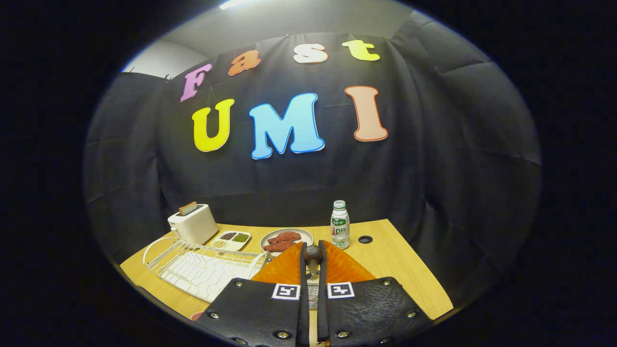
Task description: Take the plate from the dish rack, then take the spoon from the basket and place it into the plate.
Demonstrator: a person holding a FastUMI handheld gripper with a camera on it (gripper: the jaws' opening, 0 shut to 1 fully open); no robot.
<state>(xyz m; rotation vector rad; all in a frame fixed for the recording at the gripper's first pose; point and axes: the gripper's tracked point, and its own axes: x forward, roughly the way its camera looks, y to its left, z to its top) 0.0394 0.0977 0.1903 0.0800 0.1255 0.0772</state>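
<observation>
- Gripping fingers (290, 308) are sitting closest to the lens, nearly closed, with the gripper (312, 289) pinching a spoon (313, 254) between its two pads; the dark rounded handle end is poking up just past the fingertips and the metal part is showing lower down in the slit between them.
- Beneath and just ahead of the fingers, an orange plate (289, 267) is lying on the wooden table (395, 270), so by my reading the plate is already out of the rack.
- To the left of the plate, the white wire dish rack (202, 267) is standing with no dishes in its slots, which is fitting that reading.
- Judging from this, the spoon is already out of its basket and is hanging over the plate; what is left is lowering it and letting go so it is resting in the plate.
- Beyond the rack, a white toaster (194, 224) is holding a slice of bread (188, 207) in its slot.
- Beside the toaster, a small divided tray (230, 239) is carrying dark, green and pale bits in separate compartments.
- Next along, a pale round dish (286, 240) is bearing reddish pieces of meat-like food.
- Just beyond the orange plate, a small white bottle (340, 225) with a green label is standing upright near a round hole (365, 239) in the table.
</observation>
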